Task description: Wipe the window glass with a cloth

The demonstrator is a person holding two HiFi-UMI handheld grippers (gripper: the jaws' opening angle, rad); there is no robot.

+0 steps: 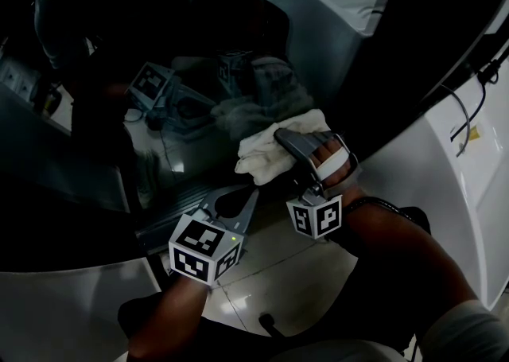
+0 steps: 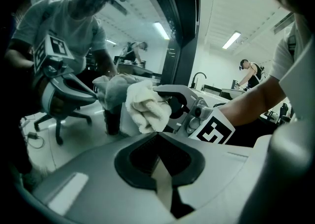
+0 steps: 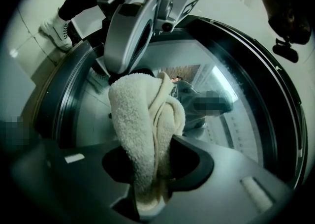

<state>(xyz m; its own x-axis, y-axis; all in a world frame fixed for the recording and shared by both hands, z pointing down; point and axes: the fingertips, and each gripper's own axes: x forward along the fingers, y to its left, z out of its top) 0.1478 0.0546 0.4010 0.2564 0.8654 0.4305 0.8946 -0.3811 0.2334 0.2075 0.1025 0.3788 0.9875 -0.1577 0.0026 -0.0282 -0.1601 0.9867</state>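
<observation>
Cloth point(image 3: 142, 134) was clamped in your right claw point(image 1: 288, 142), its jaws shut on the folded middle of the bundle, and the loose end stood out past the tips. In the head view the cloth met its own reflection on the window glass point(image 3: 236, 119), so it seemed to be pressed against the pane, near the lower edge by the dark frame point(image 3: 64, 85).

Your left claw point(image 2: 157, 142) had its jaws together with nothing between them, and it hung just beside the right one, a little below the cloth.

I judged the cloth to be light, soft and limp, with a fluffy towel surface. It would fold and bunch under pressure, and a free corner could drag or slip out. The good place to hold it was where you held it, across the thick folds, deep between the jaws. The glass looked smooth and hard, so the cloth should slide on it easily. Only the fabric should touch it, not the jaw tips.
</observation>
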